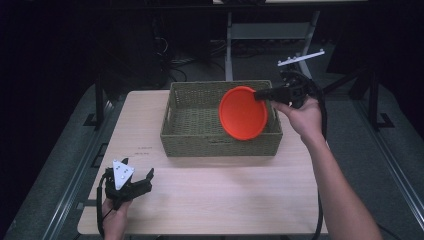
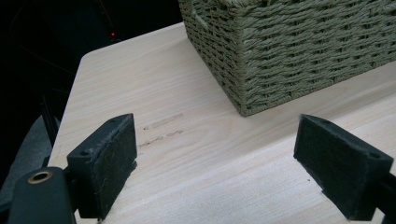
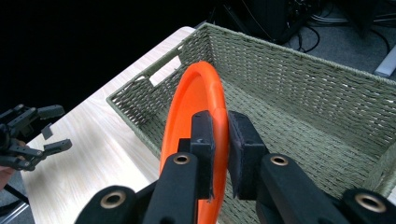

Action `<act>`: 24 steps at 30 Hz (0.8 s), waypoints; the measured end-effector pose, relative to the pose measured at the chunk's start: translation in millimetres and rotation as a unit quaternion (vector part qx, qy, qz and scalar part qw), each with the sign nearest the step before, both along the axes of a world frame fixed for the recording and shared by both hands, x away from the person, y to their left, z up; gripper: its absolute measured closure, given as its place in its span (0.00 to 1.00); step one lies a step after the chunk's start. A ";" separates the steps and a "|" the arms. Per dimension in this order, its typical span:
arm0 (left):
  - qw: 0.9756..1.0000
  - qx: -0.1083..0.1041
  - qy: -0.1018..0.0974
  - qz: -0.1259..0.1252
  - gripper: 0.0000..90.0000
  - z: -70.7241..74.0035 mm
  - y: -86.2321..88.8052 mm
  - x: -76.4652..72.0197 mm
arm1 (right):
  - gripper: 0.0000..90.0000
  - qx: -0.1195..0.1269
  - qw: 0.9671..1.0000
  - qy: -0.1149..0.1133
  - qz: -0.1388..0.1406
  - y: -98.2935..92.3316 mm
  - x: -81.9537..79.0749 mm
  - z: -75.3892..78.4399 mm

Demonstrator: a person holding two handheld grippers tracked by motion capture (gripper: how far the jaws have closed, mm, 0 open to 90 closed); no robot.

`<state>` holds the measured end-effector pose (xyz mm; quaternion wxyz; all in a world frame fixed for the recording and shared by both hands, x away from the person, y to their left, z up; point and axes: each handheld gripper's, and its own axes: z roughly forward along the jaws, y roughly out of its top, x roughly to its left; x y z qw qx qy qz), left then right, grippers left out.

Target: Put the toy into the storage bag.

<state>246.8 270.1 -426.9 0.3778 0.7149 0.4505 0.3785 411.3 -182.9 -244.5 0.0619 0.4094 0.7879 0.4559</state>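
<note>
The desk carries a woven basket toward its far side. An orange plate hangs on edge over the basket's right half, its rim pinched between the narrow jaws of the right claw. The left claw rests spread wide and empty near the desk's front left corner. To set the plate down well, I would tip it flat, lower it to the basket floor clear of the walls, then release.
</note>
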 end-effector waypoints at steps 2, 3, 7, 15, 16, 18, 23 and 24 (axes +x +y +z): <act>1.000 0.001 0.002 0.000 0.14 0.1 0.1 0.0 | 0.90 0.000 1.000 0.000 -0.004 -0.7 2.5 -1.6; 1.000 0.002 0.002 -0.001 0.14 0.1 0.0 -0.1 | 0.90 0.000 1.000 0.003 -0.007 -0.9 3.8 -2.2; 1.000 0.003 0.001 -0.002 0.14 -0.2 -0.2 0.1 | 0.90 0.003 1.000 0.005 -0.016 -2.8 9.2 -4.7; 1.000 0.003 0.001 -0.003 0.14 -0.3 -0.5 0.1 | 0.90 -0.001 1.000 0.013 -0.023 -1.0 19.8 -8.7; 1.000 0.002 0.001 -0.003 0.14 -0.4 -0.5 0.3 | 0.90 -0.001 1.000 0.014 -0.025 -0.3 20.8 -9.4; 1.000 0.002 0.002 -0.002 0.14 -0.1 -0.2 0.3 | 0.90 -0.005 1.000 0.015 -0.027 1.2 22.7 -10.3; 1.000 0.003 0.000 -0.004 0.14 -0.1 -0.8 0.0 | 0.90 -0.011 0.999 0.011 -0.035 4.4 27.3 -11.1; 1.000 0.002 -0.001 -0.005 0.14 -0.2 -1.3 -0.1 | 0.90 -0.012 0.999 0.012 -0.034 5.2 28.0 -11.4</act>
